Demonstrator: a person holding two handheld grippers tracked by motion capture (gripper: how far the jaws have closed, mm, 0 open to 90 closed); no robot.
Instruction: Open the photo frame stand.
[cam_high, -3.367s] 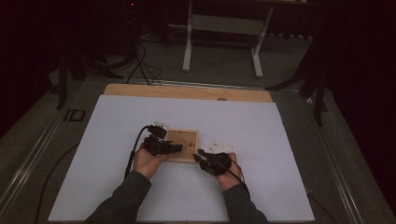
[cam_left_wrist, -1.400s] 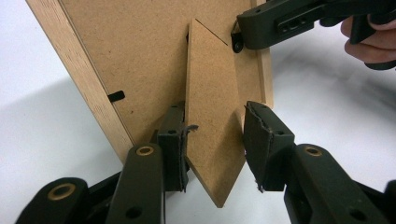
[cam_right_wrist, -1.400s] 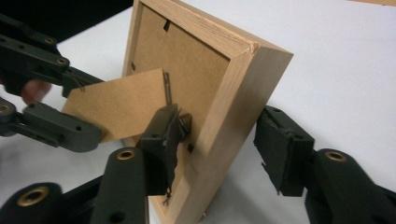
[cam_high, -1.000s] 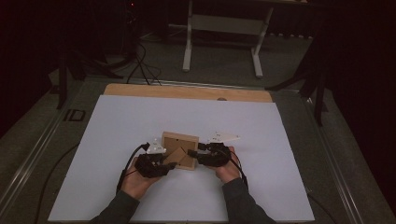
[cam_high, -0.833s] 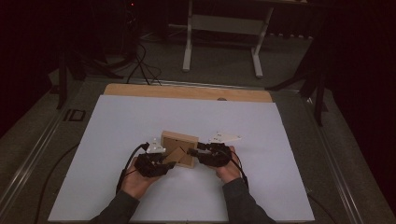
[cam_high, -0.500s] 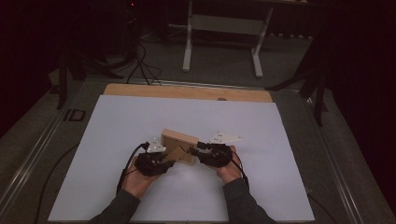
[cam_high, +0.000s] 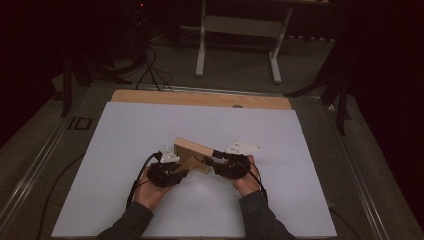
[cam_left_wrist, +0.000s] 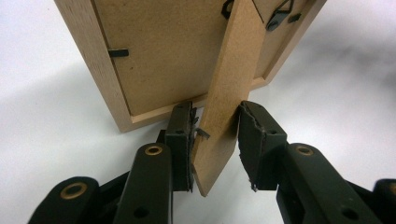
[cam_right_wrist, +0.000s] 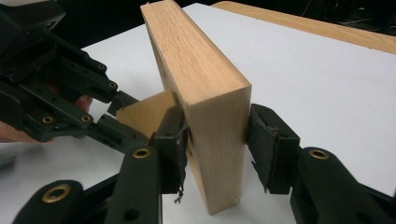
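The light wooden picture frame (cam_high: 192, 152) stands on edge on the white sheet covering the table (cam_high: 125, 130), nearer the sheet's front edge than its far edge and roughly midway between its sides. The left gripper (cam_left_wrist: 215, 140) has its jaws closed on the brown fibreboard easel strut (cam_left_wrist: 229, 93) at the frame's back. The right gripper (cam_right_wrist: 217, 140) is clamped across the frame's thick side rail, both pads touching the wood.

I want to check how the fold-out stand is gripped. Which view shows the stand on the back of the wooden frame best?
The left gripper view: the stand fills the middle, pinched between the left gripper, against the frame back. The right gripper view shows just its tip behind the frame edge; in the high view it is a small sliver.
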